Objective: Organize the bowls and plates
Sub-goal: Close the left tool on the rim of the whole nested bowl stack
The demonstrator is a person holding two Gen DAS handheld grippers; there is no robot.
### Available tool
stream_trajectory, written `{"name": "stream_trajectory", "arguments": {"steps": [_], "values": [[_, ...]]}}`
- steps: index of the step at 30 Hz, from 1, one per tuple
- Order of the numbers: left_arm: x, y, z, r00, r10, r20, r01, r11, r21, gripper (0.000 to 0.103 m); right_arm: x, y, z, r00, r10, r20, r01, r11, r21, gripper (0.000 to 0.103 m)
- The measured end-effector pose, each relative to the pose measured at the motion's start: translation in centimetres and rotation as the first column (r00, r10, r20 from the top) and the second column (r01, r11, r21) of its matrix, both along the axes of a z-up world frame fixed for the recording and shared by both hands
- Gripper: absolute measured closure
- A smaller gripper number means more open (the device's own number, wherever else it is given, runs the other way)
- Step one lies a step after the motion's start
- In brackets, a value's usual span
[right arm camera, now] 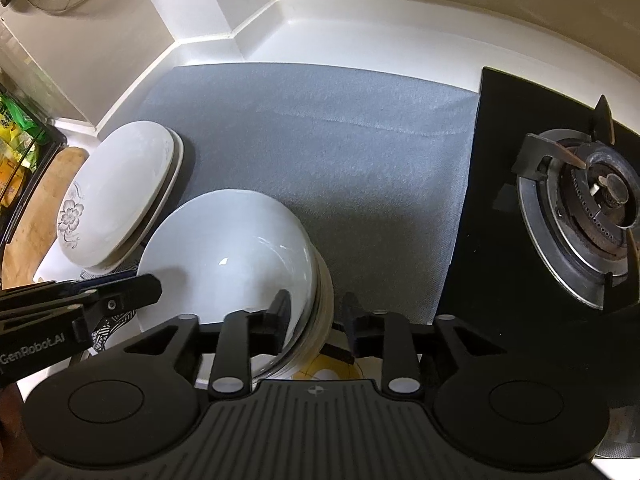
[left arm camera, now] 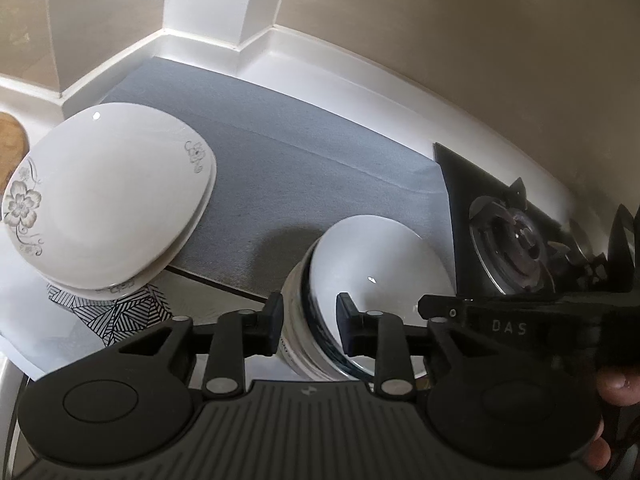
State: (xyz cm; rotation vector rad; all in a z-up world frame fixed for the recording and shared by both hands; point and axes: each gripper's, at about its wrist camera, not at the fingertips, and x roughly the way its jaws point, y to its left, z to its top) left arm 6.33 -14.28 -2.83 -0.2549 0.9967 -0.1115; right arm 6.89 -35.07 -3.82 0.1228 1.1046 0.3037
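The white tabletop (right arm camera: 352, 28) meets the wall at 12 o'clock. A big grey mat (right arm camera: 328, 152) lies flat on it in the middle. At 3 o'clock a black stove (right arm camera: 500, 208) sits right beside the mat. At 9 o'clock a stack of white flower plates (right arm camera: 116, 200) rests partly on the mat. At 6 o'clock a stack of white bowls (right arm camera: 236, 248) sits at the mat's near edge. A wooden board (right arm camera: 44, 208) lies at 9 o'clock.
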Motion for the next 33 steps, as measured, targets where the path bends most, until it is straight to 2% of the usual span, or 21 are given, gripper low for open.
{"name": "stream_trajectory", "arguments": {"steps": [4,7,18,23,26,33], "values": [[0.1,0.4,-0.3,1.000,0.011,-0.002,-0.011,1.000,-0.014,0.068,0.0,-0.1,-0.1,1.000,-0.007,0.011,0.007,1.000,0.006,0.067],[0.4,0.7,-0.7,1.000,0.021,-0.015,-0.022,0.999,-0.041,0.064,0.1,-0.1,-0.3,1.000,-0.016,0.013,0.015,1.000,0.016,0.061],[2.0,1.2,-2.5,0.995,0.060,-0.078,-0.067,0.993,-0.100,0.047,1.1,0.0,-1.7,0.999,-0.016,-0.031,0.017,0.999,0.043,0.060],[2.6,1.5,-3.6,0.990,0.078,-0.121,-0.093,0.988,-0.122,0.045,1.7,0.2,-2.3,0.998,-0.007,-0.067,0.011,0.998,0.058,0.058],[2.8,1.5,-4.3,0.985,0.089,-0.146,-0.110,0.984,-0.142,0.045,2.2,0.3,-2.5,0.997,-0.002,-0.083,0.008,0.998,0.070,0.053],[3.2,1.7,-5.4,0.978,0.096,-0.187,-0.129,0.977,-0.172,0.045,3.2,0.6,-3.6,0.988,0.019,-0.150,-0.003,0.994,0.108,0.050]]}}
